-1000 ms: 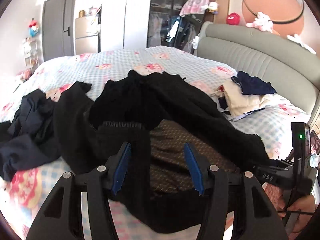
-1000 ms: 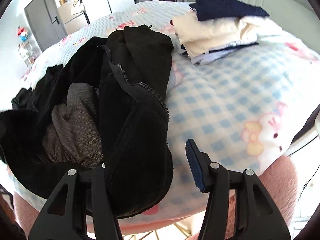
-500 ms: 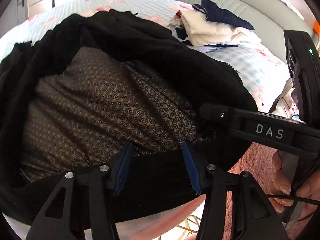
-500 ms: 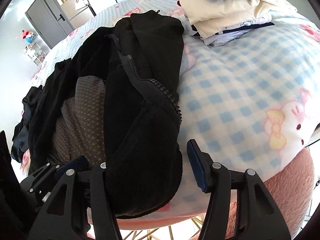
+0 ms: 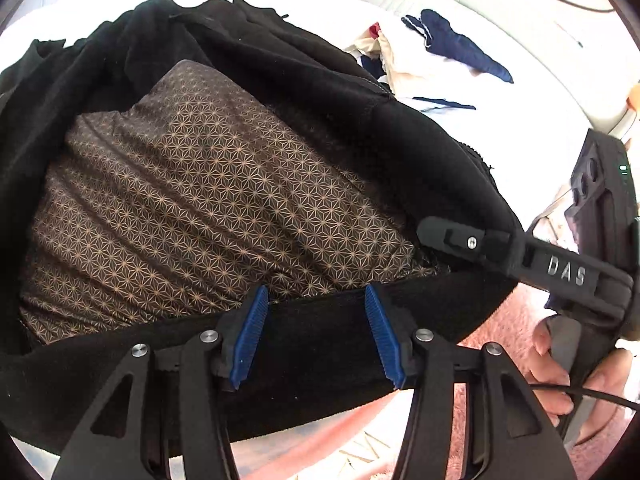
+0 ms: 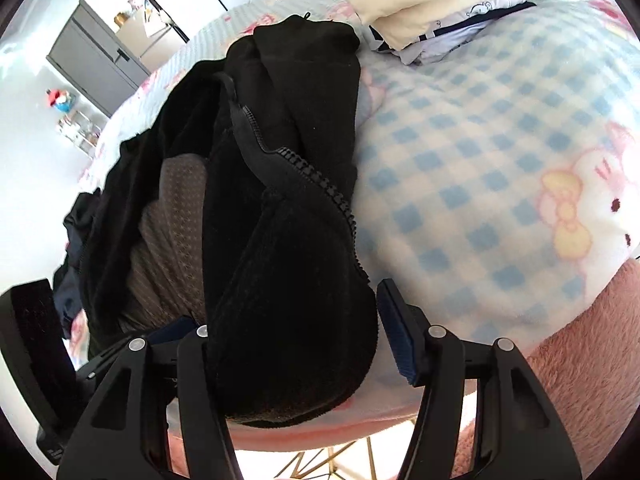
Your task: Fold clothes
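Only readable writing is "DAS" in raised letters on the right gripper (image 5: 440, 236) body, seen from the left wrist cam. A hand (image 5: 560, 376) is wrapped around its handle at the right edge, partly cut off.

The jacket (image 5: 280, 80), black fleece with a brown star-pattern lining (image 5: 200, 200), lies on the bed (image 6: 480, 160) at its near edge, opened up with the zipper (image 6: 304, 168) running down one flap.

Left gripper (image 5: 316, 332) tilts down over the hem, blue fingers (image 5: 252, 332) parted either side of the black edge, not pinching it as far as I can see.

Right gripper tilts down too. Its jaws have just been opening, with a thick jacket fold sitting between them. One finger (image 6: 394, 330) stands clear of the fabric; the other is buried behind the fleece, so released I'd say.

Folded stack (image 6: 420, 0) sits further up the bed, top cut off.
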